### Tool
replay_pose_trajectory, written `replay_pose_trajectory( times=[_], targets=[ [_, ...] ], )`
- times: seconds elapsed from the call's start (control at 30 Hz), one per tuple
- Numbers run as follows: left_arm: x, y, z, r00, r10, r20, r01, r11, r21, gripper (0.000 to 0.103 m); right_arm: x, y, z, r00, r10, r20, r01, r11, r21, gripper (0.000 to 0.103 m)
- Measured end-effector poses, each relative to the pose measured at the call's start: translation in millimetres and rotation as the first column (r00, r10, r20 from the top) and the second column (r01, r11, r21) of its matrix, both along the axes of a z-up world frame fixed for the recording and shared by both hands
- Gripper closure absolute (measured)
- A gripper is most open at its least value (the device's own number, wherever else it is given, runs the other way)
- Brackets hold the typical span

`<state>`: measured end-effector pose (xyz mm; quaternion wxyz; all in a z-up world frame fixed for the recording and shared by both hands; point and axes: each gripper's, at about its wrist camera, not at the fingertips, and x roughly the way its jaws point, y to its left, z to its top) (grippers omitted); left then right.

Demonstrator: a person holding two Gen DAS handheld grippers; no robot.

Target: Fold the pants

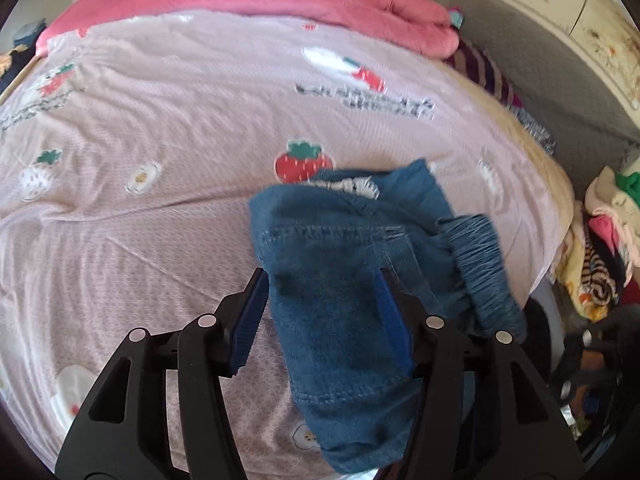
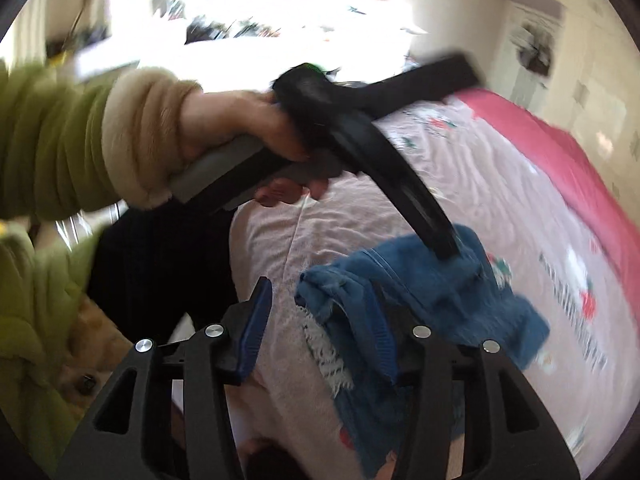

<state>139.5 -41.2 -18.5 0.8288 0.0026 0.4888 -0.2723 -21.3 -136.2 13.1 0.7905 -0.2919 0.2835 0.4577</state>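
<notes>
Left gripper (image 1: 324, 316): jaws wide apart, blue pads (image 1: 250, 322) facing each other, pointing forward and down. Right gripper (image 2: 320, 334): jaws also spread wide, angled down. Right wrist view shows the person's left hand (image 2: 244, 124) wrapped around the left gripper's grey handle, fingers curled under, thumb side on top, forearm entering from the left in a green sleeve with a beige cuff. Motion blur on both views.
</notes>
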Motion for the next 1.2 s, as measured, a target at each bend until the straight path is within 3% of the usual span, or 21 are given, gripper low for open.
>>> replay_pose_trajectory(
  times=[0.2, 0.27, 0.3, 0.33, 0.4, 0.5, 0.67, 0.8, 0.9, 1.07, 1.17, 1.2],
  targets=[
    [17.7, -7.0, -15.0, 0.999, 0.001, -0.043, 0.000, 1.000, 0.008, 0.057, 12.0, 26.9, -25.7, 0.997, 0.053, 0.060, -0.046, 0.992, -0.116, 0.059],
    [19.6, -8.4, -15.9, 0.999, -0.002, -0.046, 0.002, 1.000, 0.012, 0.056, 19.5, 33.3, -35.1, 0.997, 0.058, 0.059, -0.049, 0.988, -0.146, 0.071],
    [20.3, -8.6, -16.3, 0.999, -0.001, -0.046, 0.002, 1.000, 0.012, 0.055, 22.6, 35.1, -39.9, 0.997, 0.063, 0.046, -0.055, 0.987, -0.152, 0.084],
    [21.4, -8.3, -17.1, 0.999, 0.000, -0.047, 0.000, 1.000, 0.009, 0.055, 23.9, 35.3, -42.7, 0.997, 0.068, 0.032, -0.062, 0.987, -0.147, 0.091],
    [23.8, -7.5, -19.5, 0.999, 0.003, -0.053, -0.003, 1.000, 0.004, 0.054, 19.4, 32.7, -46.0, 0.995, 0.096, 0.014, -0.093, 0.986, -0.135, 0.094],
    [25.3, -6.8, -23.8, 0.998, 0.003, -0.059, -0.003, 1.000, -0.007, 0.053, -0.6, 23.0, -47.2, 0.988, 0.151, 0.017, -0.148, 0.980, -0.135, 0.096],
    [28.4, -10.5, -26.7, 0.998, -0.004, -0.065, 0.003, 1.000, -0.015, 0.052, -5.3, 15.6, -46.7, 0.992, 0.126, -0.006, -0.126, 0.984, -0.125, 0.095],
    [30.1, -12.3, -25.9, 0.998, -0.001, -0.058, 0.001, 1.000, -0.010, 0.052, -10.4, 24.0, -24.4, 0.988, 0.141, 0.064, -0.137, 0.989, -0.059, 0.091],
    [30.7, -12.9, -25.7, 0.999, 0.003, -0.053, -0.004, 1.000, -0.009, 0.052, -12.6, 41.1, -34.5, 0.978, 0.171, 0.117, -0.154, 0.978, -0.138, 0.091],
    [28.3, -11.3, -25.1, 0.999, 0.006, -0.044, -0.006, 1.000, -0.010, 0.052, -4.5, 59.1, -60.7, 0.971, 0.194, 0.138, -0.153, 0.953, -0.262, 0.069],
    [28.2, -10.3, -24.7, 0.999, 0.011, -0.040, -0.011, 1.000, -0.017, 0.052, 0.5, 54.8, -69.1, 0.978, 0.180, 0.105, -0.146, 0.951, -0.272, 0.076],
    [27.6, -9.6, -24.5, 0.999, 0.014, -0.038, -0.014, 1.000, -0.018, 0.052, 2.2, 52.1, -67.5, 0.981, 0.172, 0.085, -0.146, 0.957, -0.250, 0.089]
  ],
)
